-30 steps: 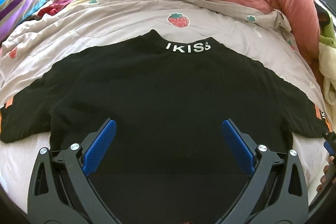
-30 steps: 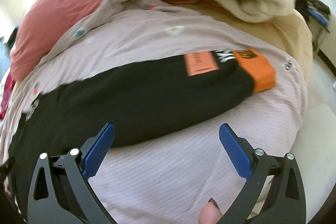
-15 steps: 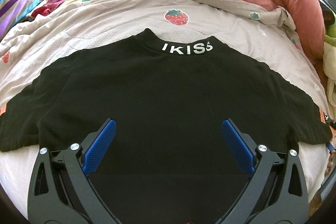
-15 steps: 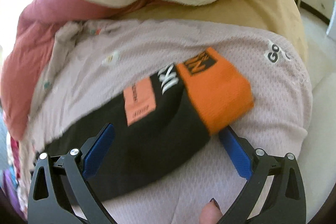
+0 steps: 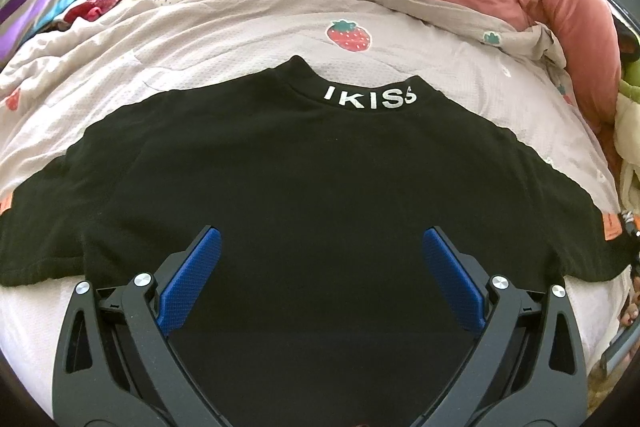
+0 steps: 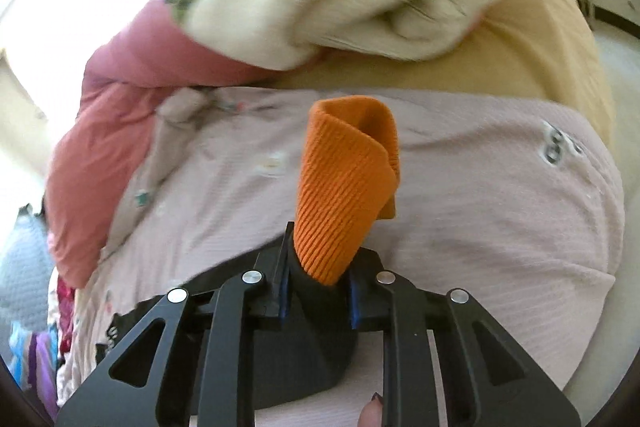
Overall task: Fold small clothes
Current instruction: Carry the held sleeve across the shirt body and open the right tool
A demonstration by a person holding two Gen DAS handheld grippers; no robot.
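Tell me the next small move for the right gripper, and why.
Probably lift the right gripper and carry the orange cuff inward across the black sweater. Its jaws are shut on the sleeve end, the sweater lies flat on the strawberry-print sheet, and the left gripper hovers open over the body, holding nothing.

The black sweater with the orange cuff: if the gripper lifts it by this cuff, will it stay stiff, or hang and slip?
Probably floppy: the orange cuff already curls over above the shut right gripper. The black sweater lies flat on the bedspread, so its body would likely trail and drape. Slipping seems unlikely, since the ribbed knit should grip the pads.
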